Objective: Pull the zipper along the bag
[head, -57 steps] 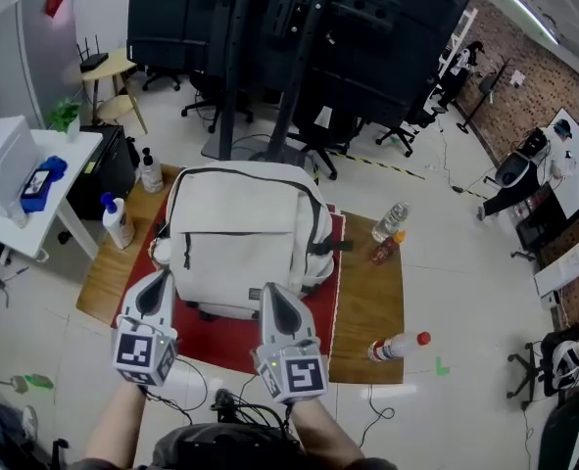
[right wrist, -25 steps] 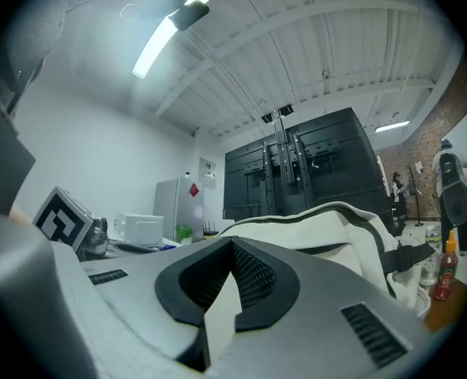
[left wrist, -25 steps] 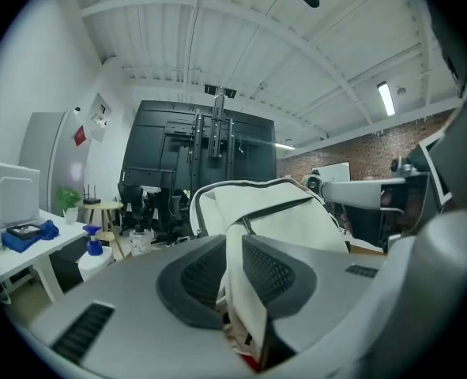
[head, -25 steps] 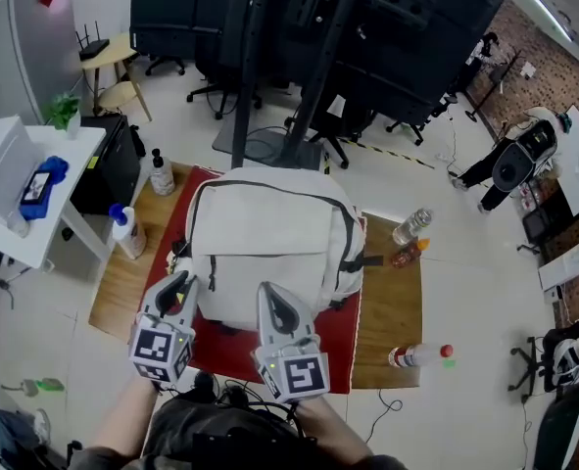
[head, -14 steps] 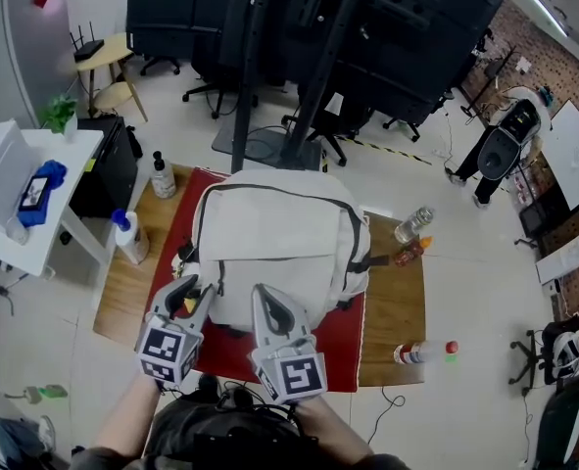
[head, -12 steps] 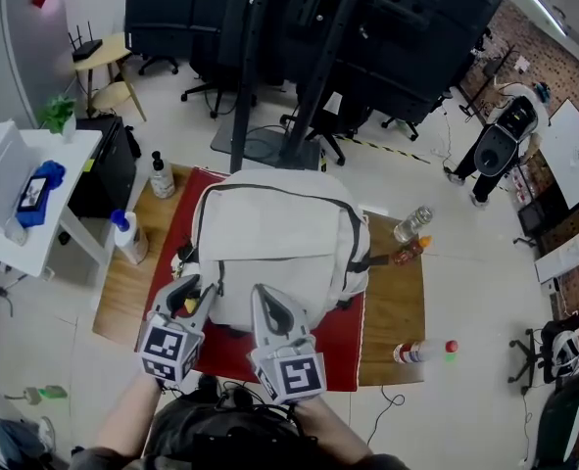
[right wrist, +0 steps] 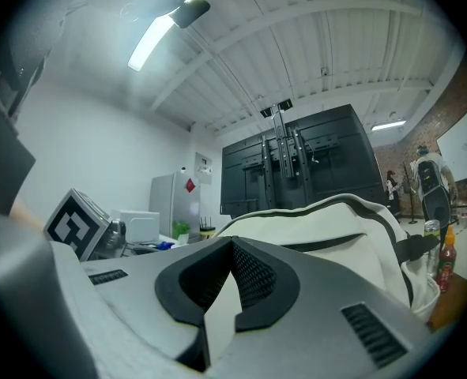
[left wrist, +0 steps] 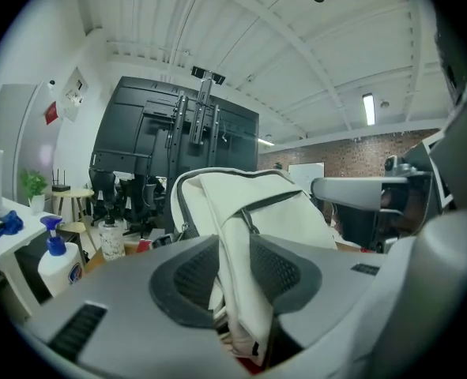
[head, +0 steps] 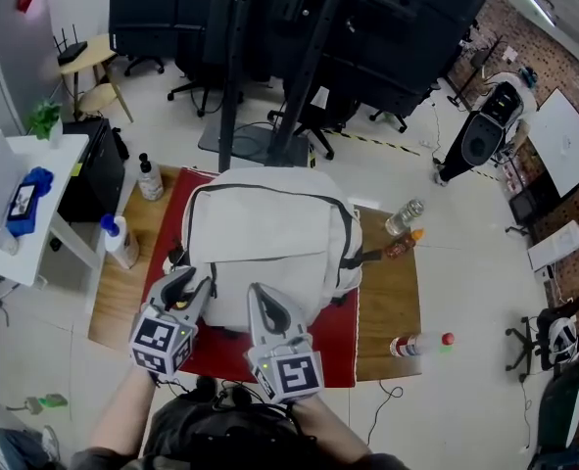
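Note:
A white backpack [head: 260, 243] lies flat on a red mat [head: 340, 346], with its dark zipper line [head: 260, 190] running round the top edge. My left gripper [head: 185, 284] is at the bag's near left corner. In the left gripper view its jaws [left wrist: 233, 239] stand apart, with a fold of the bag's white fabric [left wrist: 245, 290] between the fingers. My right gripper [head: 258, 296] rests at the bag's near edge, a little right of the left one. It is shut [right wrist: 231, 247], and only the bag's pale surface [right wrist: 336, 235] shows beyond its tips.
The mat lies on a low wooden table [head: 387, 302]. A pump bottle [head: 120, 243] and a soap bottle [head: 149, 176] stand at its left. Two bottles [head: 403, 216] stand at the right and another [head: 416, 344] lies near the front right. A white side table [head: 15, 213] is at the left.
My left gripper's jaws have opened from shut and now stand around the bag's near left corner. The right gripper has stayed shut at the near edge. The head view has shifted slightly.

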The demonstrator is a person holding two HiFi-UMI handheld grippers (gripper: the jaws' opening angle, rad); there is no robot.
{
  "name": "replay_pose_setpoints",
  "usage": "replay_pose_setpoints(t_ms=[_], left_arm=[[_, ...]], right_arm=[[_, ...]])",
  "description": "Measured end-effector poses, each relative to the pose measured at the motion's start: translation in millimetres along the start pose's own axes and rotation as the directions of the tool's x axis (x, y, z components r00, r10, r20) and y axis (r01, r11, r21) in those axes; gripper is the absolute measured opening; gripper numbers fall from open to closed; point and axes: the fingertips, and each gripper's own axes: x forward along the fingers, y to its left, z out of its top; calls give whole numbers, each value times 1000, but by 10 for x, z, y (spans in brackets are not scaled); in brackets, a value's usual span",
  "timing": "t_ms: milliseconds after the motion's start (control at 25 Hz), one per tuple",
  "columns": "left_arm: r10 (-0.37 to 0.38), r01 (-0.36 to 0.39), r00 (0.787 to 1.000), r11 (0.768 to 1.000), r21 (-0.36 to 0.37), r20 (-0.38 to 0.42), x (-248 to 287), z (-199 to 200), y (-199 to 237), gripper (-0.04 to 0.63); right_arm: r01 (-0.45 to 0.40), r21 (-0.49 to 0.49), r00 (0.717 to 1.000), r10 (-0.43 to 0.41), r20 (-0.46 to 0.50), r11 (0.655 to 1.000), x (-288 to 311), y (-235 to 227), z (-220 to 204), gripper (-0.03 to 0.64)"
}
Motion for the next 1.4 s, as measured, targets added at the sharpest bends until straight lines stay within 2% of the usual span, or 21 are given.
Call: replay_pose_setpoints(t_ms=[120, 280, 360, 560, 680, 880, 1160, 1400], left_arm=[[-22, 22, 1000, 999, -28, 0, 34, -11, 16, 150], [-88, 88, 996, 993, -79, 3, 28, -6, -3, 79], [-106, 107, 994, 990, -91, 11, 20, 12, -10, 67], [-158, 159, 987, 985, -71, 26, -3, 61, -12, 58], [-195, 196, 980, 979, -51, 27, -22, 50, -7, 58], [-235, 237, 971, 970, -57, 35, -19, 87, 77, 57], [-252, 254, 967, 965, -67, 40, -23, 49, 70, 48], [-281, 284, 959, 956, -75, 42, 12, 53, 50, 46]], right_arm=[[-48, 9, 998, 49, -32, 999, 91, 85, -74, 15], [-136, 32, 982, 139, -124, 990, 260, 314, -254, 15], [-163, 45, 975, 168, -144, 986, 313, 410, -302, 15], [-181, 109, 958, 200, -205, 978, 358, 499, -462, 14], [-186, 131, 945, 214, -247, 974, 389, 531, -595, 83], [-139, 86, 947, 158, -280, 987, 603, 511, -671, 100], [-63, -20, 957, 55, -283, 998, 685, 503, -697, 92], [-70, 6, 959, 69, -274, 998, 717, 443, -716, 101]])
